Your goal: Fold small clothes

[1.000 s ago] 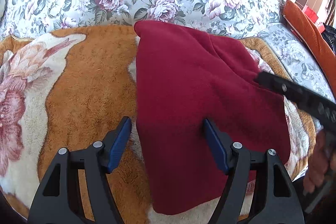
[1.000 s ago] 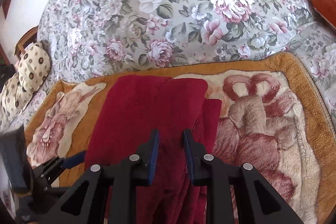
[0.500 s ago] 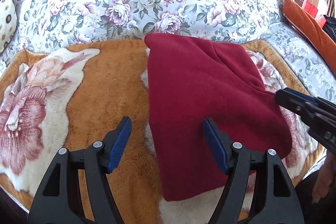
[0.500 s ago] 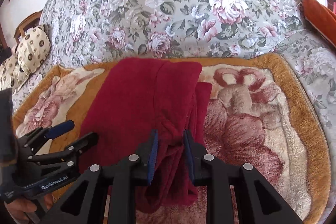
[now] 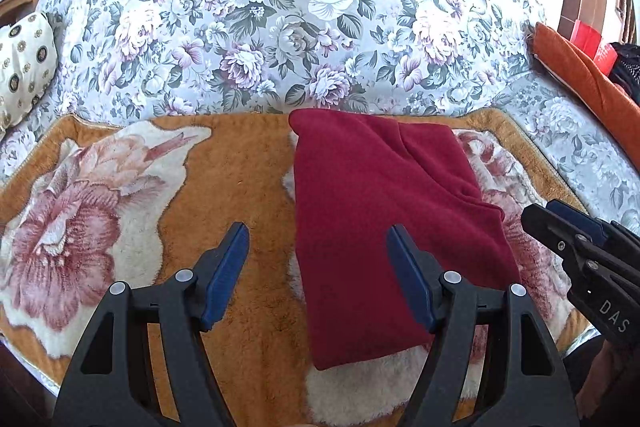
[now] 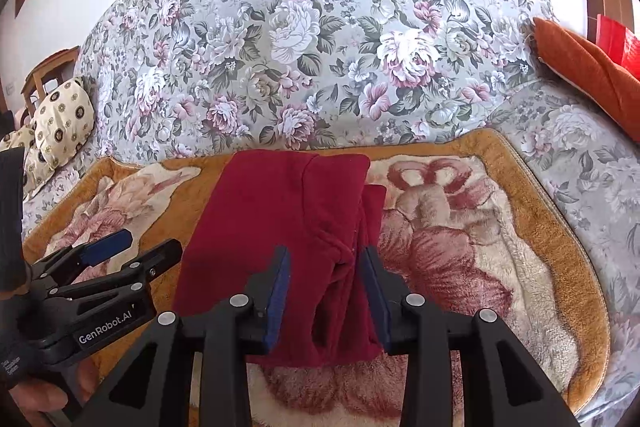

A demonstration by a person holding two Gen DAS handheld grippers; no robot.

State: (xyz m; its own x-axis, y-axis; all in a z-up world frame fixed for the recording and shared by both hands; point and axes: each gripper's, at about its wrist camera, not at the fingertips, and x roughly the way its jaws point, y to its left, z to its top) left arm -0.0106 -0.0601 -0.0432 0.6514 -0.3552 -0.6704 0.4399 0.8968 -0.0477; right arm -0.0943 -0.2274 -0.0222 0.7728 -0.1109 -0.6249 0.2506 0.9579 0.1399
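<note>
A dark red fleece garment [image 5: 376, 211] lies folded into a long strip on the plush orange-and-cream blanket [image 5: 240, 167]; it also shows in the right wrist view [image 6: 280, 223]. My left gripper [image 5: 318, 247] is open and empty, raised above the garment's left edge. My right gripper [image 6: 326, 269] is open, its jaws apart over the garment's bunched right fold, holding nothing. The right gripper also shows at the right edge of the left wrist view [image 5: 560, 227], and the left gripper shows in the right wrist view [image 6: 132, 247].
The blanket lies on a floral sofa seat with a floral backrest [image 5: 300, 19] behind. A spotted cushion [image 6: 60, 123] sits at the left. An orange cushion [image 6: 588, 67] lies at the right. The blanket's front edge [image 5: 32, 359] is near me.
My right gripper has opened and let go of the garment's right fold. Both grippers have pulled back and up from the garment, which now lies flat.
</note>
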